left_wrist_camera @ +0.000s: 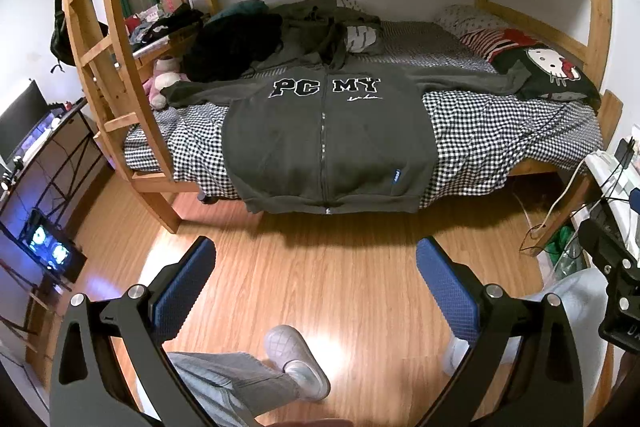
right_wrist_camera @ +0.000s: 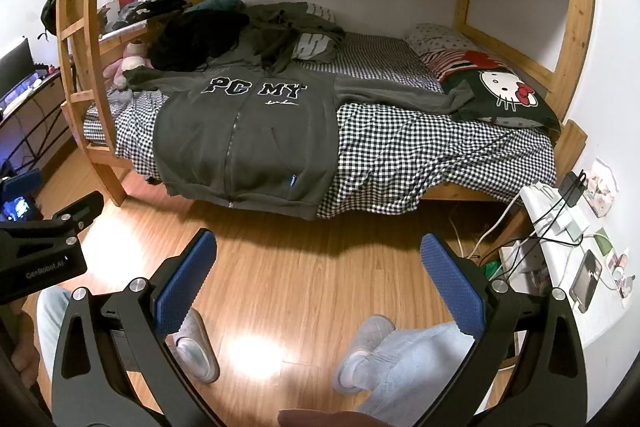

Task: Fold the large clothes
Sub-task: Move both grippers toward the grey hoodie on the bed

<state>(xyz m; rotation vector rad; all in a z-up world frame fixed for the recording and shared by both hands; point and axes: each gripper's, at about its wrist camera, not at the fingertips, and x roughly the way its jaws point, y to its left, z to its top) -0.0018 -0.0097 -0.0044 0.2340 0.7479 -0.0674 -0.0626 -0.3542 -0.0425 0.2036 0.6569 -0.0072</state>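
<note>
Left wrist view: the left gripper (left_wrist_camera: 316, 287) is held low over a wooden floor (left_wrist_camera: 340, 267), angled forward and slightly down, its two blue-padded fingers (left_wrist_camera: 184, 291) spread wide with nothing between them. Below it show the person's grey trouser legs and pale slippers (left_wrist_camera: 298, 361). The right gripper's black body appears at the right edge of this view.

Right wrist view: the right gripper (right_wrist_camera: 318, 287) is in much the same pose, fingers (right_wrist_camera: 450, 287) wide apart and empty, pointing across the floor toward the bed. The left gripper's black body shows at the left edge, so the two tools are held side by side.

A dark grey zip hoodie (left_wrist_camera: 328, 139) lies flat, front side up, on the black-and-white checked sheet (left_wrist_camera: 500, 135) of a wooden bunk bed (left_wrist_camera: 120, 67). It is well apart from both grippers, ahead of them across bare floor. Its long axis runs from the far side of the mattress toward the grippers: the hem hangs over the near edge of the bed, the chest lettering (white-outlined letters reading "PC MY") sits farther back. The zipper is closed down the middle. Both sleeves stretch straight out sideways, the right-hand one reaching a cartoon-cat pillow (left_wrist_camera: 552, 67). A heap of other dark clothes (left_wrist_camera: 260, 31) lies behind the hoodie.
</note>
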